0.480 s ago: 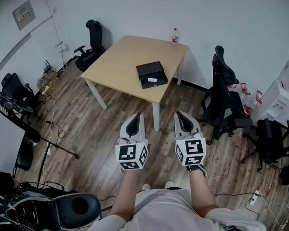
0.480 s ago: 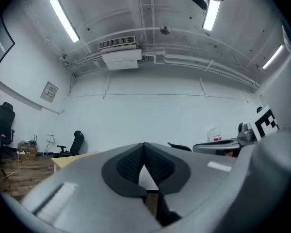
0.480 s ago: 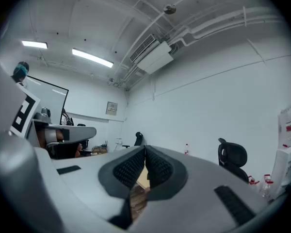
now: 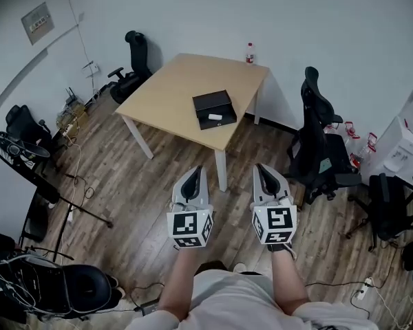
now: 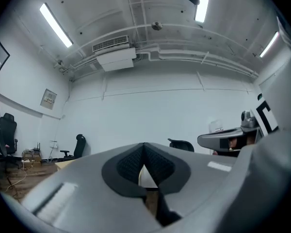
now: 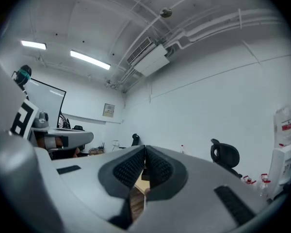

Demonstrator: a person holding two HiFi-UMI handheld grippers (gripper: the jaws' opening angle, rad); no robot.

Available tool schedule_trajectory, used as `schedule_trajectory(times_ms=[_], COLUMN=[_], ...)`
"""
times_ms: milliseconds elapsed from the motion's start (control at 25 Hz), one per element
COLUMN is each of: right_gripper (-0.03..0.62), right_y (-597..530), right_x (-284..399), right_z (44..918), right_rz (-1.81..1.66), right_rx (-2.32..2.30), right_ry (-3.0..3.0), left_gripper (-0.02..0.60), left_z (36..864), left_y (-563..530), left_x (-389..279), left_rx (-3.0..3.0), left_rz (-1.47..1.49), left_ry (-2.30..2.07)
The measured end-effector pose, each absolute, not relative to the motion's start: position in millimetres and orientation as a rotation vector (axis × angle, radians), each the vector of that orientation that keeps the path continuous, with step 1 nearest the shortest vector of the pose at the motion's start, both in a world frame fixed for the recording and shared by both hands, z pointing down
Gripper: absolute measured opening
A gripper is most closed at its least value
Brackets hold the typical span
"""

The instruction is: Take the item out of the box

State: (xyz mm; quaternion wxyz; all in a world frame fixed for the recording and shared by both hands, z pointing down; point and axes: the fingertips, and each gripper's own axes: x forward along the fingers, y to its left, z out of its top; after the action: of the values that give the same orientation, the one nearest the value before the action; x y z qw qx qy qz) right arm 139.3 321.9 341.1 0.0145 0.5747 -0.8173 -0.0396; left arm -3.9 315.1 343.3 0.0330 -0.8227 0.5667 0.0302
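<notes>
A black open box [image 4: 213, 107] lies on the wooden table [image 4: 172, 88] ahead, near its front right corner. A small white item [image 4: 216, 117] rests in the box's near part. Both grippers are held side by side over the floor, well short of the table. My left gripper [image 4: 193, 174] is shut with nothing in it, its pads [image 5: 144, 163] meeting at the tips. My right gripper [image 4: 265, 170] is shut and empty too, its pads [image 6: 145, 166] pressed together. Each gripper view looks level across the room, with only a sliver of table showing between the jaws.
A bottle [image 4: 250, 52] stands at the table's far right corner. A black office chair [image 4: 320, 150] sits right of the table, another [image 4: 134, 64] at the far left. Cables and stands [image 4: 27, 157] crowd the left floor. A water dispenser [image 4: 403, 139] stands at the right wall.
The view has shifted slightly; both grippers sit a little lower in the head view. Their jaws stay as they were.
</notes>
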Motion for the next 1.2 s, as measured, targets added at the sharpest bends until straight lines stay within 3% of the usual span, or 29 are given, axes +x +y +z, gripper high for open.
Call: schedule_trajectory(times_ms=[520,1200], right_gripper=[0.014,0.014], right_y=[292,68], right_x=[143,100], right_z=[362,340], right_rz=[-0.073,-0.148], right_rx=[1.743,1.695], right_ry=[-2.579,-2.598], left_gripper=[0.007,0.007], left_z=[358,347], left_y=[286,61], left_x=[3,-29], left_rx=[-2.495,-2.492], left_rz=[0.074,0.069], left_ry=[1.798,1.797])
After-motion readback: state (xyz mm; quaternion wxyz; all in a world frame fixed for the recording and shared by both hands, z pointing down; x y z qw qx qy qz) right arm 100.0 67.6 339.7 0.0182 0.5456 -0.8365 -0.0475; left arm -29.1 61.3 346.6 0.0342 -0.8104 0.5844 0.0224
